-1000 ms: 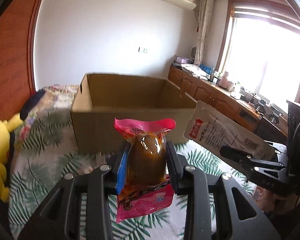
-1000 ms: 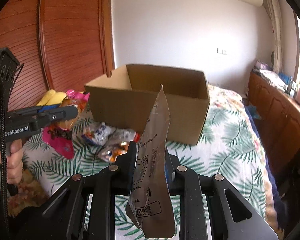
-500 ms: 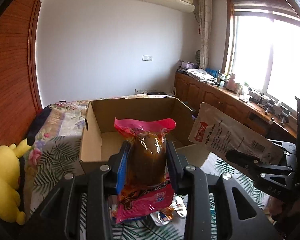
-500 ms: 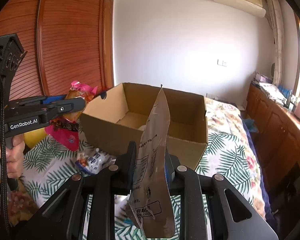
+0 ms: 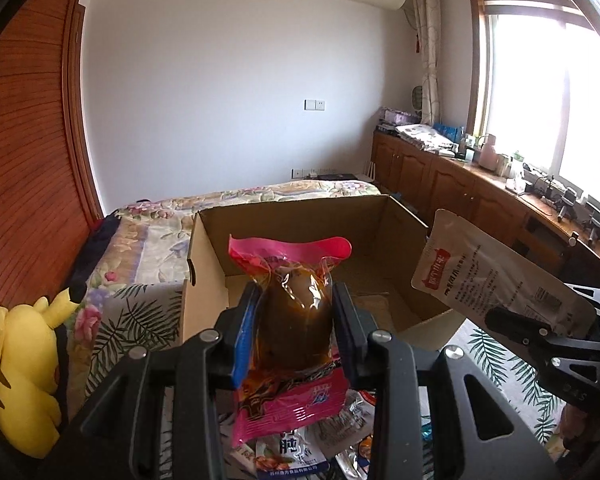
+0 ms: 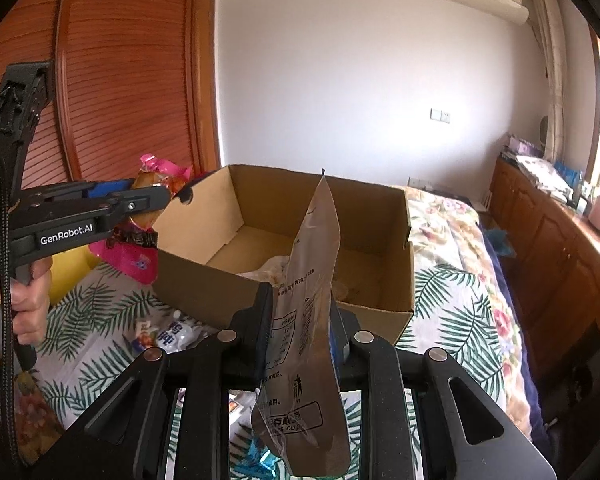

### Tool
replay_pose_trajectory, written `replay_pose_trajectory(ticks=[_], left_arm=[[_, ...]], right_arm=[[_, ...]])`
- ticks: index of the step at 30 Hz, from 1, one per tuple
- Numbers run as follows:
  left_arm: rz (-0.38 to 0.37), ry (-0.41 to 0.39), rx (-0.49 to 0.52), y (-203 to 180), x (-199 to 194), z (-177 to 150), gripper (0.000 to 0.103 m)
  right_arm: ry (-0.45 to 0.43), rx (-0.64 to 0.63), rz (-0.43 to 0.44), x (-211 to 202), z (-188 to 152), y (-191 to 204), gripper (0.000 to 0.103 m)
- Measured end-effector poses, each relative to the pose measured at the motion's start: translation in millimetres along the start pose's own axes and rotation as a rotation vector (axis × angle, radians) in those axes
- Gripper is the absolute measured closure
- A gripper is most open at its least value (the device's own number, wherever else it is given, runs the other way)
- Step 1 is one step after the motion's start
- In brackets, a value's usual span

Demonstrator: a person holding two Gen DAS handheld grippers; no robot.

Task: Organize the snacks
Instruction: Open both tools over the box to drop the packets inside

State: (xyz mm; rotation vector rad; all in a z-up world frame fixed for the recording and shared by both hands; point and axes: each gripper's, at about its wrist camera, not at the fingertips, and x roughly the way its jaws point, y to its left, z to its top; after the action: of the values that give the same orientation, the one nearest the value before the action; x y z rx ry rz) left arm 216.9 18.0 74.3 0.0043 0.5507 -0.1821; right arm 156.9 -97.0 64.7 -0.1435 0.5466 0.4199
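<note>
Bedroom scene: an open brown cardboard box (image 5: 300, 240) rests on a bed (image 6: 452, 304) with a palm-leaf sheet, between a wooden wardrobe and windowed cabinets. Left tongs (image 5: 296, 320) clamp a pink-sealed brown snack pouch (image 5: 296, 300); right tongs (image 6: 302, 320) pinch a flat silver packet (image 6: 308, 280). Both are held at the box's near rim.

Pink-sealed brown snack pack (image 5: 296, 320) and silver pouch (image 6: 312, 312) upright before open, perhaps part-filled cardboard box (image 6: 380, 208).

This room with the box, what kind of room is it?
Most likely a bedroom in a home. The box sits on a bed with a leafy, flowery cover, a yellow plush toy lies beside it, and wooden cabinets run under the window.
</note>
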Motion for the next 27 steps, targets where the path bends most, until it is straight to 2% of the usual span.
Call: replay_pose_trajectory(ticks=[14,19,27], left_arm=[[0.029,0.065,-0.008,-5,37,12,0.068],[0.033,0.072,0.006,-10,41,11,0.064],[0.038,0.084,-0.032,-3,52,10,0.058]], right_arm=[[0.056,0.01,-0.041,31,8,-11,0.082],[0.073,0.019,-0.05,42,9,-14,0.082],[0.081,0.039,-0.053,48,14,-21,0.082]])
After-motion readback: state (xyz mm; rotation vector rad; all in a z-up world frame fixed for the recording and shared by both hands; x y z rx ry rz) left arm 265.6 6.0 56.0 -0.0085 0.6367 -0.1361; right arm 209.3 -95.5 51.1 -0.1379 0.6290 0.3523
